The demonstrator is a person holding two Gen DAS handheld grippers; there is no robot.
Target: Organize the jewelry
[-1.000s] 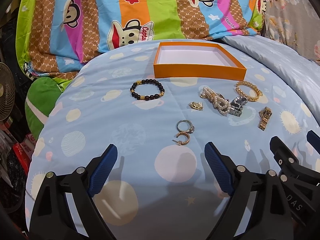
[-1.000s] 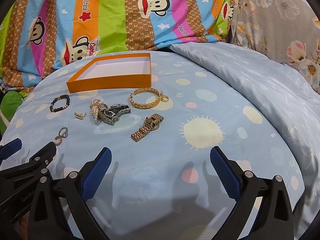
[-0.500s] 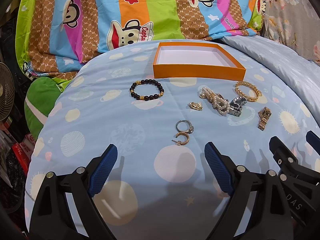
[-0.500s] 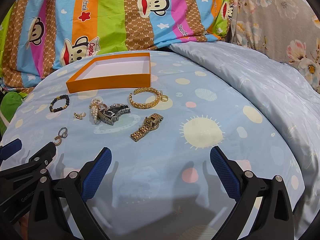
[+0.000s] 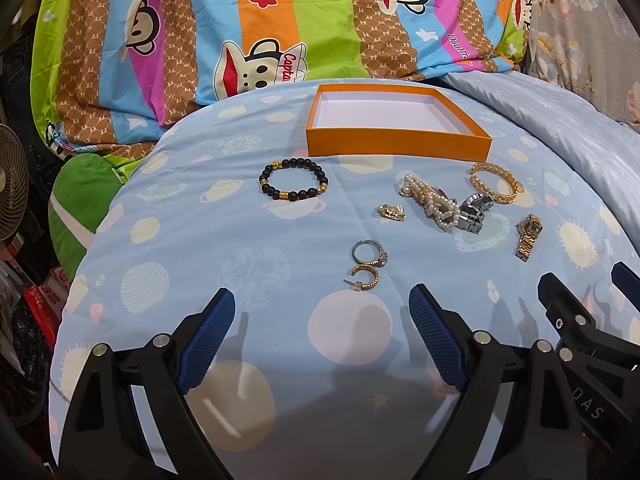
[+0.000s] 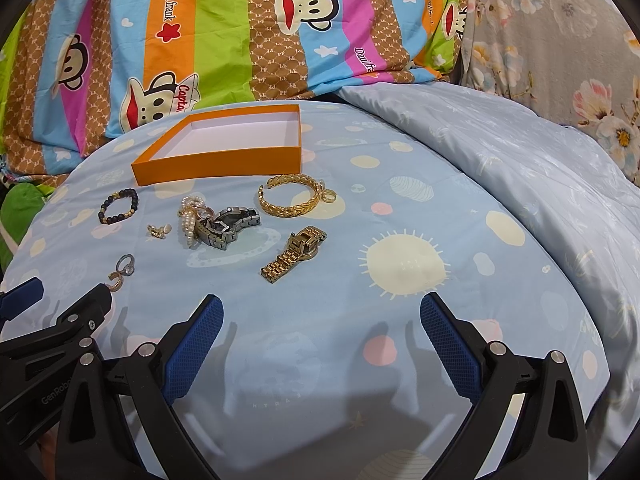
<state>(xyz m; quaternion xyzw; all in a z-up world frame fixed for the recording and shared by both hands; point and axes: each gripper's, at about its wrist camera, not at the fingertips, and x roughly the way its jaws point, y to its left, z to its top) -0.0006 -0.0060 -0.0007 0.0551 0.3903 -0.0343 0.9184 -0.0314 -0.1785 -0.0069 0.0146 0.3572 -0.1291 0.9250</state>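
An empty orange box (image 5: 398,146) (image 6: 218,162) lies at the back of the blue sheet. In front of it lie a black bead bracelet (image 5: 294,179) (image 6: 118,205), a gold bangle (image 5: 496,182) (image 6: 290,197), a pearl string (image 5: 434,200) (image 6: 190,218), a silver watch (image 5: 472,212) (image 6: 230,224), a gold watch (image 5: 528,236) (image 6: 294,254), a small gold piece (image 5: 391,211), a ring (image 5: 370,252) (image 6: 126,265) and a gold hoop earring (image 5: 364,278). My left gripper (image 5: 322,326) is open and empty just short of the earring. My right gripper (image 6: 322,332) is open and empty, near the gold watch.
A striped monkey-print quilt (image 5: 280,28) is piled behind the box. A pale blue duvet (image 6: 520,152) rises at the right, a floral fabric (image 6: 560,20) behind it. A green cushion (image 5: 84,196) and a fan (image 5: 12,184) sit off the left edge.
Both views have barely shifted; the jewelry sits a touch higher in the left wrist view. Nothing was taken hold of and both grippers stay open.
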